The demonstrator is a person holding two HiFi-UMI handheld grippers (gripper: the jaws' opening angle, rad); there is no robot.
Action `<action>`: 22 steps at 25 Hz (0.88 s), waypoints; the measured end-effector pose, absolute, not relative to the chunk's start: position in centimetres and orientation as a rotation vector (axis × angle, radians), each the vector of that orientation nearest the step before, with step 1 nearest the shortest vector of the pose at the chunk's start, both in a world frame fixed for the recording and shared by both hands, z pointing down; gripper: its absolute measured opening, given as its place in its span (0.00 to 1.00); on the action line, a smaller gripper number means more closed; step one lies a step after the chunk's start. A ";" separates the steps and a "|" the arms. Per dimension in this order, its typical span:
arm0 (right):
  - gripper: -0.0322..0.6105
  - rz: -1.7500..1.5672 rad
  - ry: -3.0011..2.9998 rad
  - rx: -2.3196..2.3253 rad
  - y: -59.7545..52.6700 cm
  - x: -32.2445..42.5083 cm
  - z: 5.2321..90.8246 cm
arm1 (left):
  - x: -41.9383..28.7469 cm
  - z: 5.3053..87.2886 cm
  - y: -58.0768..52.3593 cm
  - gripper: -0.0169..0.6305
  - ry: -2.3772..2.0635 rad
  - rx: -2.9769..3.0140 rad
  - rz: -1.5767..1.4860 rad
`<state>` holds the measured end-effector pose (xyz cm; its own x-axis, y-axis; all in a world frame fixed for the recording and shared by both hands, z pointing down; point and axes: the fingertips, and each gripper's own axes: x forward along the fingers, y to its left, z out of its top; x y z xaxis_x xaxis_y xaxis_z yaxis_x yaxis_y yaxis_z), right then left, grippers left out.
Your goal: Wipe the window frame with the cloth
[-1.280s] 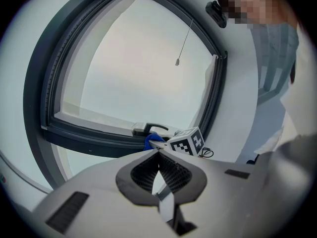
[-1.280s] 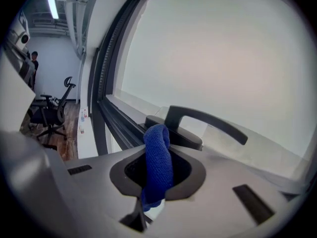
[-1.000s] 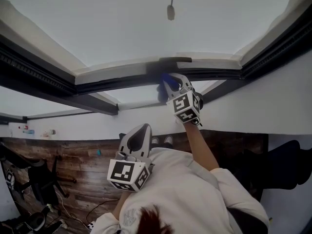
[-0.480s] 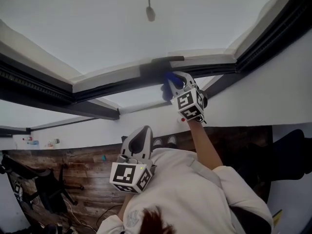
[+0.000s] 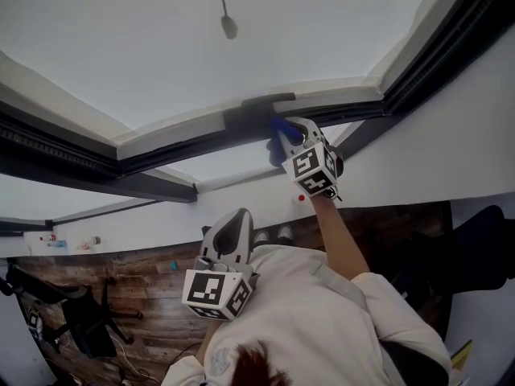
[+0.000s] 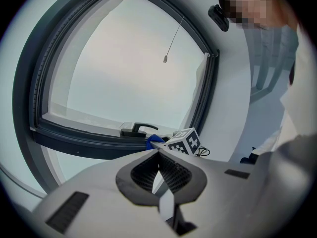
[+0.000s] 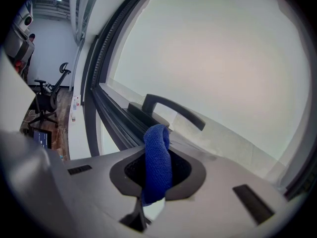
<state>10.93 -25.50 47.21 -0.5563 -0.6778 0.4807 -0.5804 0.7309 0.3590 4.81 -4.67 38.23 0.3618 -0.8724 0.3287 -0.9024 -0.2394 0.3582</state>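
Note:
The dark window frame [image 5: 185, 135] runs across the head view, with a black handle [image 5: 259, 103] on its bar. My right gripper [image 5: 283, 135] is raised to that bar just right of the handle and is shut on a blue cloth [image 5: 281, 126]. In the right gripper view the cloth [image 7: 157, 162] sticks up between the jaws, close to the handle [image 7: 173, 111] and the frame [image 7: 113, 125]; contact is not visible. My left gripper [image 5: 240, 214] hangs lower at chest height, shut and empty. Its own view shows its closed tips [image 6: 158, 152], the handle [image 6: 139, 128] and the cloth [image 6: 152, 141].
A blind cord with a pendant [image 5: 229, 27] hangs in front of the glass. Below the window are a white wall [image 5: 451, 135] and a wooden floor [image 5: 153, 296] with a black chair [image 5: 84, 328] at the left. The person's shoes [image 5: 270, 234] stand by the wall.
The head camera has swung, so the window sits differently in view. My right gripper with the cloth now sits a little further right of the handle. The left gripper has hardly moved.

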 end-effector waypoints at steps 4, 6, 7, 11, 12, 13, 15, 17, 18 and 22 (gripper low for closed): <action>0.12 -0.196 -2.317 0.974 -25.8 12.1 47.2 | 4.9 38.3 -4.5 0.03 -1.541 2.134 0.086; 0.12 -0.193 -2.313 0.985 -26.0 12.7 47.2 | 5.1 38.4 -4.5 0.03 -1.538 2.136 0.088; 0.12 -0.192 -2.310 0.990 -26.1 13.0 47.2 | 5.3 38.4 -4.5 0.03 -1.535 2.140 0.089; 0.12 -0.177 -2.301 1.017 -26.5 14.2 47.2 | 5.8 38.3 -4.6 0.03 -1.526 2.149 0.094; 0.12 -0.172 -2.299 1.024 -26.5 14.6 47.2 | 6.0 38.3 -4.6 0.03 -1.524 2.149 0.095; 0.12 -0.168 -2.297 1.030 -26.6 14.9 47.2 | 6.1 38.3 -4.6 0.03 -1.521 2.150 0.096; 0.12 -0.165 -2.294 1.041 -26.8 15.4 47.1 | 6.4 38.3 -4.7 0.03 -1.516 2.154 0.098; 0.12 -0.161 -2.293 1.049 -27.0 15.9 47.1 | 6.6 38.3 -4.8 0.03 -1.513 2.157 0.098; 0.12 -0.158 -2.293 1.054 -27.1 16.1 47.1 | 6.7 38.3 -4.9 0.03 -1.513 2.158 0.099; 0.12 -0.148 -2.288 1.077 -27.4 17.2 47.1 | 7.1 38.3 -4.9 0.03 -1.511 2.162 0.103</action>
